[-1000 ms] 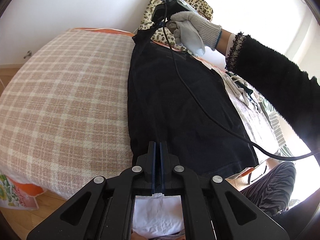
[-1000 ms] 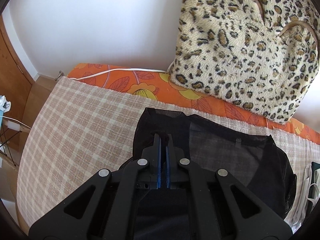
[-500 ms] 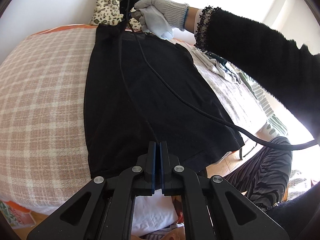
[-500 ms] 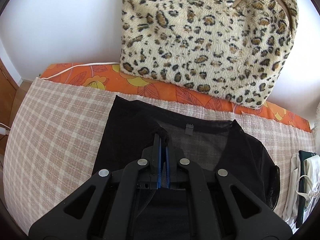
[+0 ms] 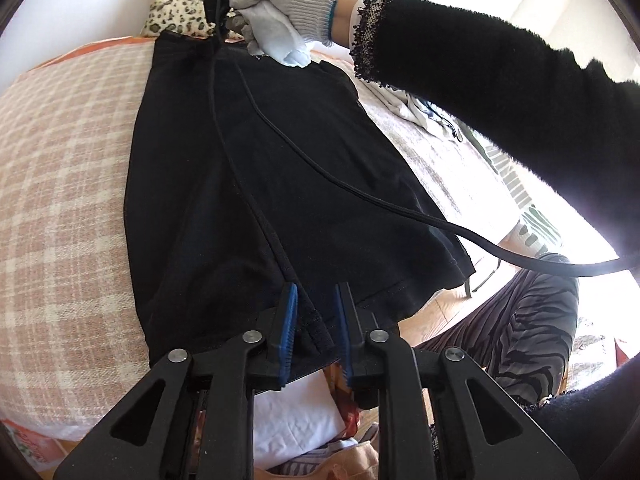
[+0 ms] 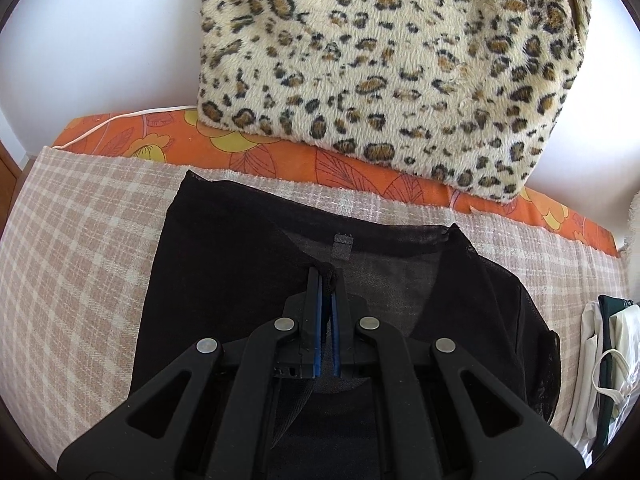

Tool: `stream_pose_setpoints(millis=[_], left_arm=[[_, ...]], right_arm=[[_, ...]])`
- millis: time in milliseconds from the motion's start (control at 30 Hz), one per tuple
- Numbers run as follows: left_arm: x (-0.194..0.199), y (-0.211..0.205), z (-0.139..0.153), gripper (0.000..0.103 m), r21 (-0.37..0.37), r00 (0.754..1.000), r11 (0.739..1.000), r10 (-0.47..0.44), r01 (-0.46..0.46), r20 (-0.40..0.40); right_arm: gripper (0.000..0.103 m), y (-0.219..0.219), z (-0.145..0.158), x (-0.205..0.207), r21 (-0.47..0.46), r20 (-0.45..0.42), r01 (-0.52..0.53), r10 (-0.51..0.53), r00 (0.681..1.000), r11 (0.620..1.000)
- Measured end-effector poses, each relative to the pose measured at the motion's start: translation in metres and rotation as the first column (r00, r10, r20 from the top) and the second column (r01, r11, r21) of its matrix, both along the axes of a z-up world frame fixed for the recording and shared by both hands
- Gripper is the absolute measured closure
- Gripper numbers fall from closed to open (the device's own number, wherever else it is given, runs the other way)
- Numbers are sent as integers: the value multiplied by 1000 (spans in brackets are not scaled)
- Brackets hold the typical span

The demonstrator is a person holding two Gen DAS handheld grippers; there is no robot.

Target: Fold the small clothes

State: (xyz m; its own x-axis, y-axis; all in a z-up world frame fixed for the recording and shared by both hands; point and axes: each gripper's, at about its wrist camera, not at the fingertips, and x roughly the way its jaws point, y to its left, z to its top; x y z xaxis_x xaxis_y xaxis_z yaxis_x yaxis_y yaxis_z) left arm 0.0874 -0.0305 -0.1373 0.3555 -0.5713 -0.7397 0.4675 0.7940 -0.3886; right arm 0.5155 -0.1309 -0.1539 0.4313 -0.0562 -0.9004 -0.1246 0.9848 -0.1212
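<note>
A black garment (image 5: 256, 168) lies flat along a pink checked bed cover (image 5: 60, 152), folded lengthwise. My left gripper (image 5: 315, 292) is open at the garment's near hem, with the hem edge lying loose between its blue pads. My right gripper (image 6: 327, 276) is shut on a pinch of the black fabric at the neck end (image 6: 332, 276), near the label (image 6: 342, 243). In the left wrist view the gloved hand with the right gripper (image 5: 224, 24) sits at the far end of the garment.
A leopard-print cushion (image 6: 384, 64) stands against the wall behind the bed. Orange flowered bedding (image 6: 280, 156) borders the cover. White and dark clothes (image 6: 608, 352) lie at the right. A black cable (image 5: 360, 196) crosses the garment. The person's striped trousers (image 5: 520, 320) are at the bed's edge.
My left gripper has opened and let go of the hem. The garment has been carried to the left and laid down flat. My right gripper still pinches the neck end.
</note>
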Motion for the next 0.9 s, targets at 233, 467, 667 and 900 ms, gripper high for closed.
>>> stream_pose_setpoints(millis=[233, 467, 667, 900], left_arm=[[-6, 15, 10, 68, -12, 999, 1000, 17, -16, 35], [-7, 65, 22, 68, -8, 980, 984, 177, -177, 92], [-12, 88, 31, 68, 19, 956, 965, 255, -260, 149], [-21, 86, 24, 68, 65, 956, 962, 253, -265, 147]], right_arm=[[38, -19, 5, -7, -96, 30, 44, -41, 999, 994], [38, -51, 43, -48, -8, 69, 48, -47, 997, 999], [38, -71, 72, -102, 61, 94, 24, -30, 995, 998], [38, -101, 91, -174, 152, 95, 0, -15, 995, 988]])
